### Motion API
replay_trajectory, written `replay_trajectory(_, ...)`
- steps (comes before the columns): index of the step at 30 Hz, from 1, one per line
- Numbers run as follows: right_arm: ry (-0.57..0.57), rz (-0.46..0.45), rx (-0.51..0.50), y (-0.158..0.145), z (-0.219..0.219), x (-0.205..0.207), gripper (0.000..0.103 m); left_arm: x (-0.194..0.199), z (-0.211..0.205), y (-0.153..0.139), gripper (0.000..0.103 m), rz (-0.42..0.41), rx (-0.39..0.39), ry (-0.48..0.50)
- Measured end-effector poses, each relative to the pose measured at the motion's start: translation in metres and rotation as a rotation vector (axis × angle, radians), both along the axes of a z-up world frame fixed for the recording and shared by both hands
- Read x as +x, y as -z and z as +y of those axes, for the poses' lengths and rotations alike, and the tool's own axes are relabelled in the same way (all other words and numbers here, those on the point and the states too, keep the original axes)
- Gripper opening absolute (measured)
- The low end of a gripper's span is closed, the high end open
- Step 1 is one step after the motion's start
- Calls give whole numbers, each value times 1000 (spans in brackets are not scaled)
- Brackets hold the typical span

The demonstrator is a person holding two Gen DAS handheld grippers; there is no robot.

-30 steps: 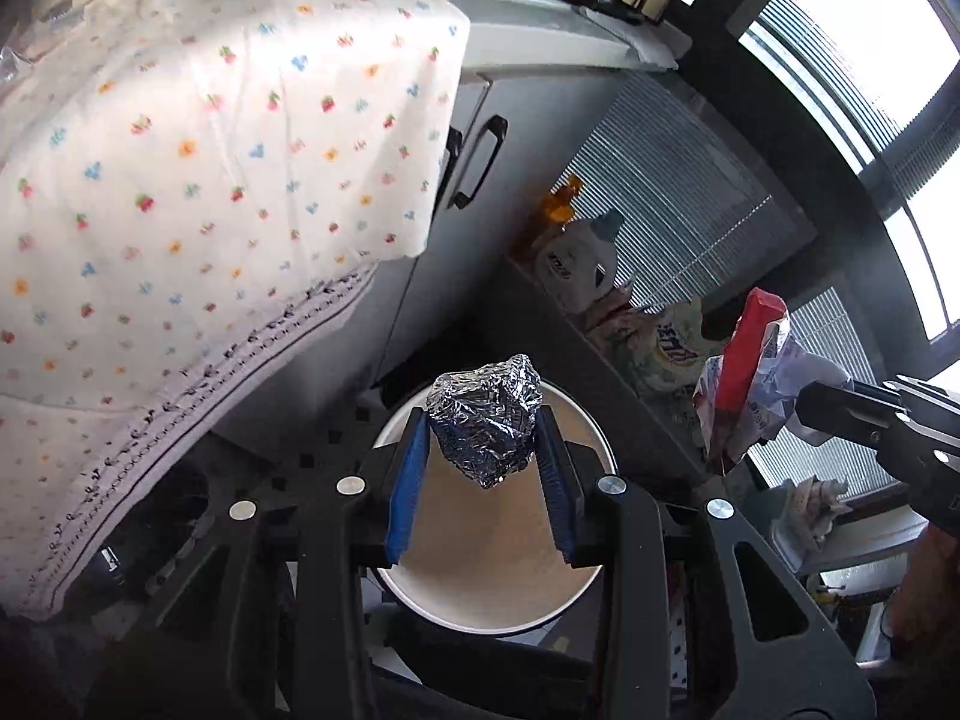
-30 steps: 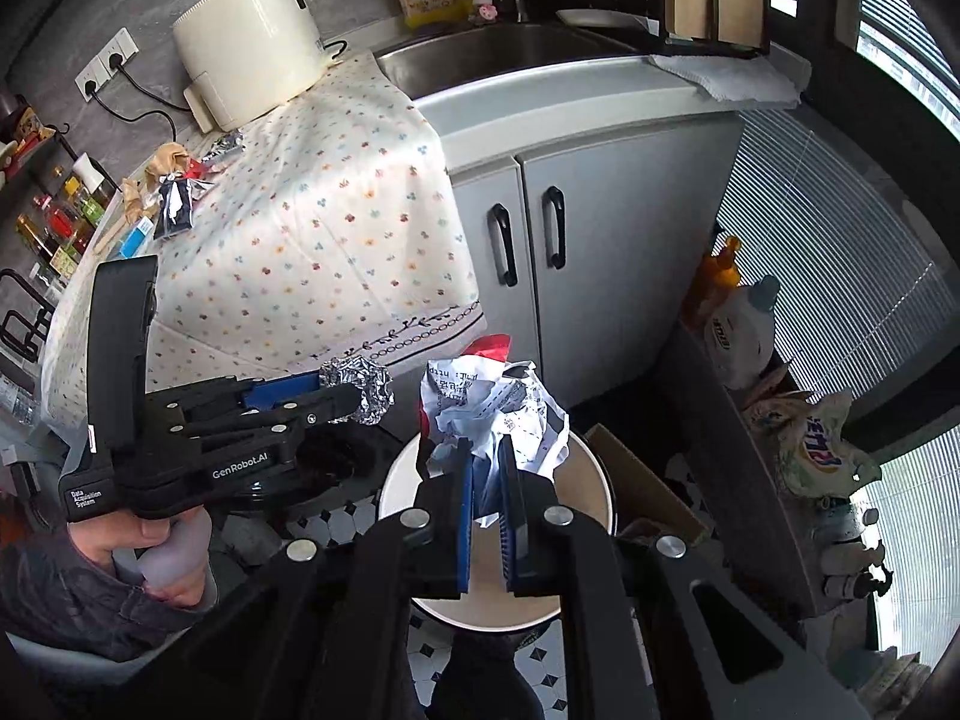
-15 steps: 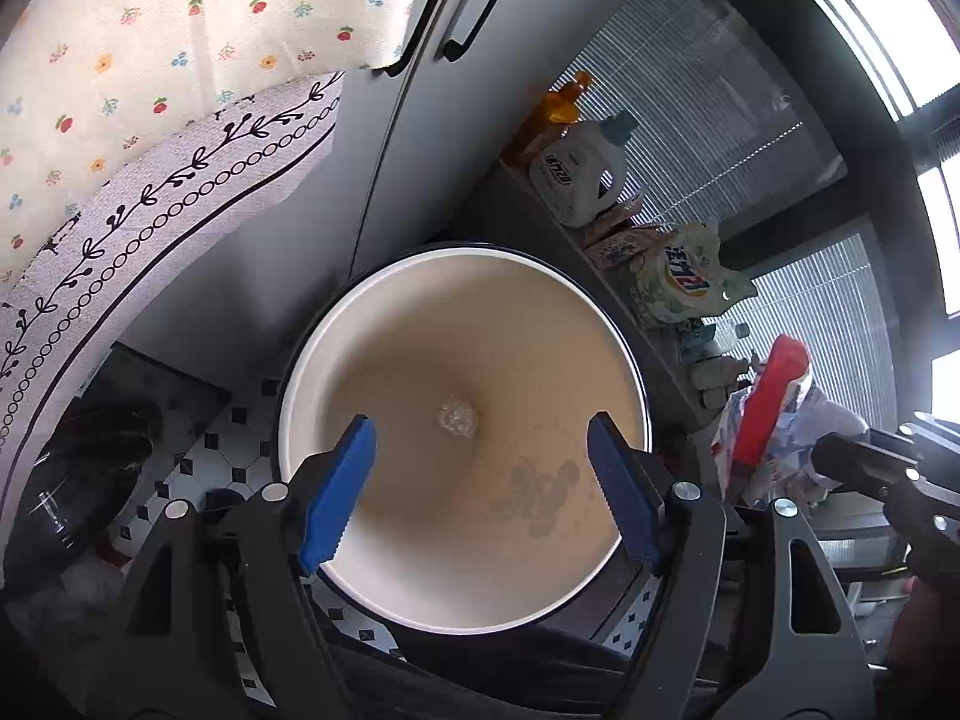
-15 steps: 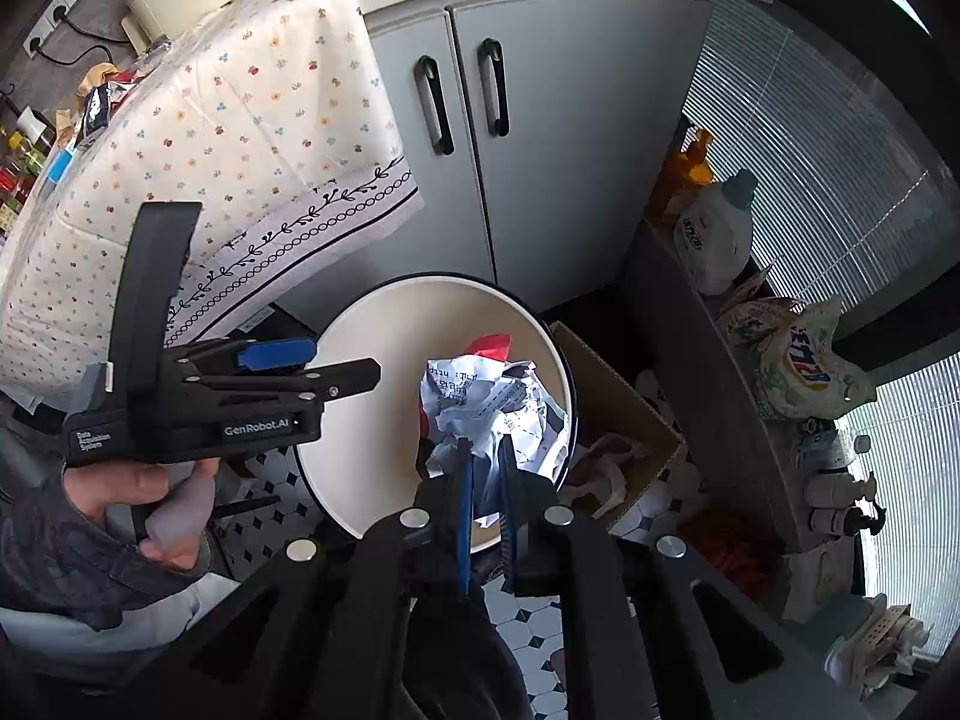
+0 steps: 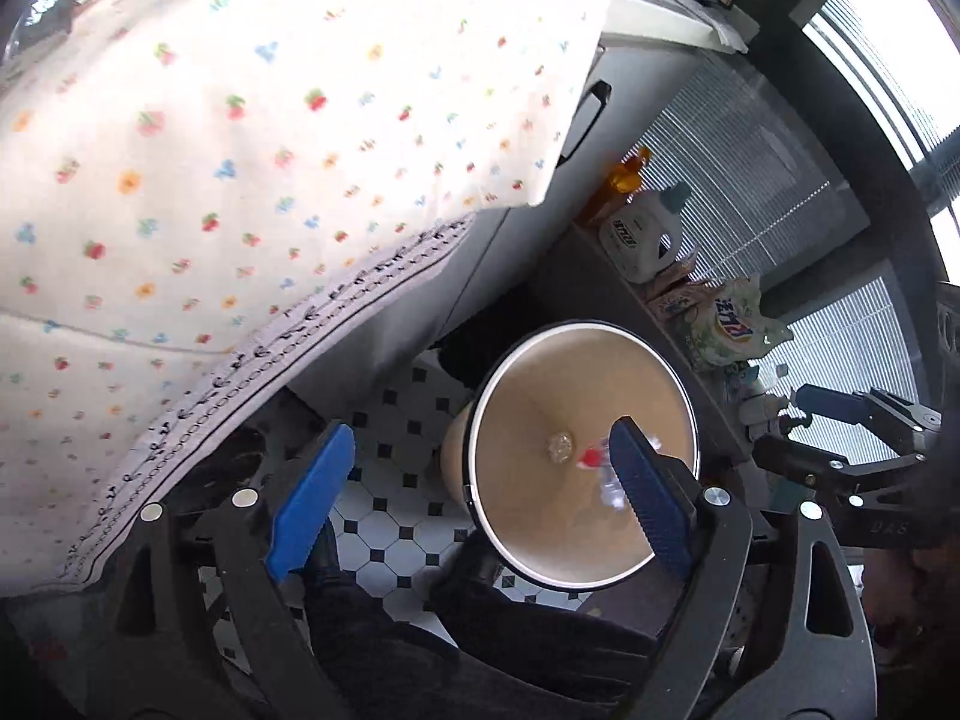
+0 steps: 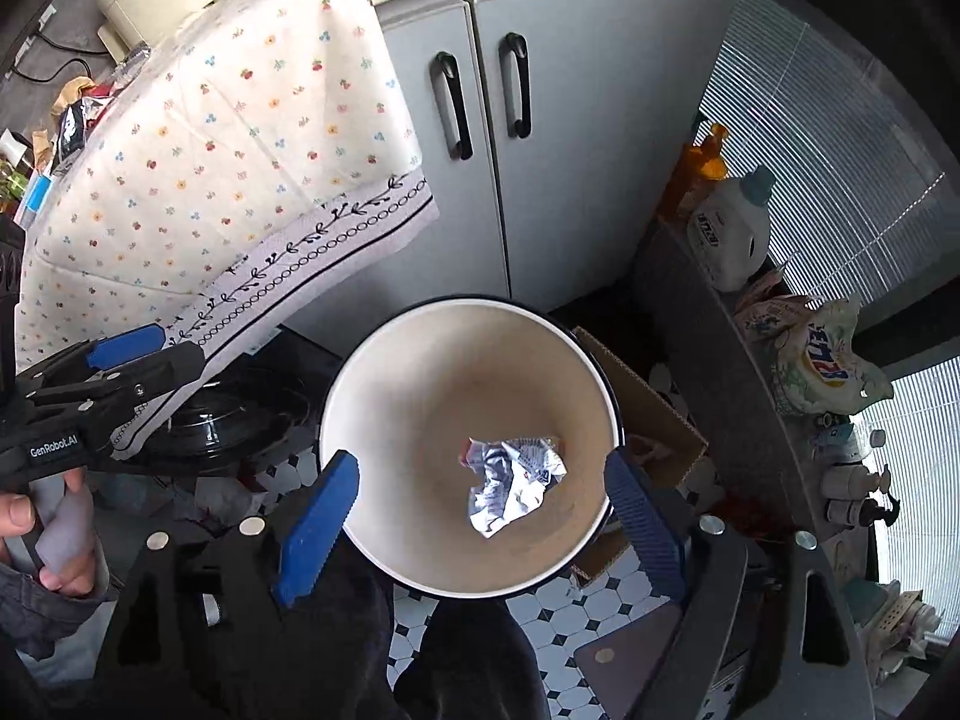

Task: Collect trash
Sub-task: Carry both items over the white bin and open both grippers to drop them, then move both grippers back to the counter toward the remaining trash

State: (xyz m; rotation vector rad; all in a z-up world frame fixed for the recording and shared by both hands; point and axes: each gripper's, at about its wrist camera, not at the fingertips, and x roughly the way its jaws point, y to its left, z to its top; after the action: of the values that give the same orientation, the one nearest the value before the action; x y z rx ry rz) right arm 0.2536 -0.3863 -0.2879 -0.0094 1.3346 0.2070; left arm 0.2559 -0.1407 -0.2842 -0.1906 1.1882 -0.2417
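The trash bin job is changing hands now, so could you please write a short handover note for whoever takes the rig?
Left claw: open, empty, jaws just opened, beside the bin.
Right claw: open, empty, jaws just opened, above the bin.
Done: foil ball and crumpled wrapper are in the bin.
Left: more wrappers lie at the far end of the flowered tablecloth; probably collect those next.
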Motion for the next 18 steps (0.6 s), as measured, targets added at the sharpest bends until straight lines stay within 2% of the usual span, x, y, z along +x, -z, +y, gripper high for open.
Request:
replay_trajectory(4,20,-27,21,-20,8,11,83,-7,28,-33,92,-54,9,-44)
replay_trajectory(9,49,-90,67,-53,21,19,90,-11,51,-74,94,-149,19,-24)
replay_trajectory(14,24,-162,100,-85,54,20,95,-10,79,-111,97,-251,-11,-58)
replay_trajectory(18,13,-222,122,-107,83,24,95,-8,107,-131,97,-293,4,-100)
